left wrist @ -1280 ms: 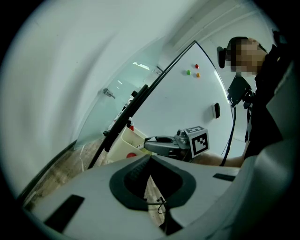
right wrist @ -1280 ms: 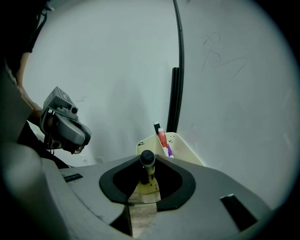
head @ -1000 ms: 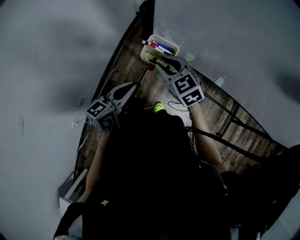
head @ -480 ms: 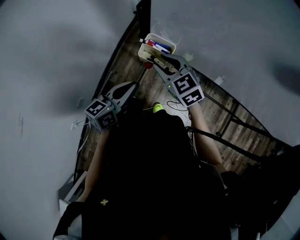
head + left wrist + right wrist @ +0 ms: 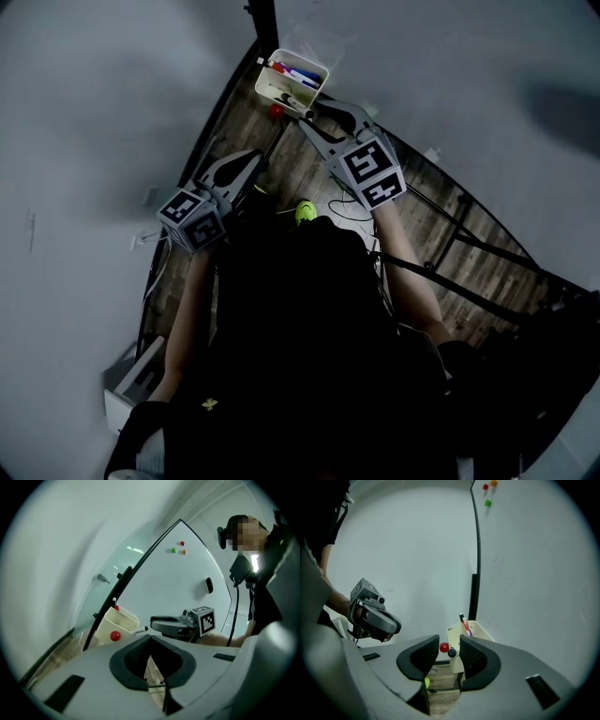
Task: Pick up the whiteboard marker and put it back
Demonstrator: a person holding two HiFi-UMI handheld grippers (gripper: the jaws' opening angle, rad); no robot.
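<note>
We see two pale boards (image 5: pixel 469 56) meeting at a black post (image 5: pixel 262 19) above a wood floor (image 5: pixel 441 234). A person (image 5: pixel 300 356) in dark clothes fills the lower half of the head view.

The right gripper (image 5: pixel 311 112) reaches up toward the corner, its tips just beside the near end of the bin (image 5: pixel 265 86). Its jaws have just been opening and stand spread, with nothing pinched between them. Through the gap we see only the bin's end and what sits by it.

The left gripper (image 5: pixel 255 159) hangs lower and to the left, well apart from the bin, its tips pressed together on nothing.

The cream bin hangs on the board beside the post. The marker (image 5: pixel 294 99) lies in the bin, its dark end poking over the rim toward the right gripper. We cannot tell whether a jaw tip touches it. Red and blue pens (image 5: pixel 300 73) lie farther back in the bin.

A green thing (image 5: pixel 305 211) lies on the floor. A red magnet (image 5: pixel 277 110) sits just beside the bin, and three small magnets (image 5: pixel 182 543) dot the board higher up.
</note>
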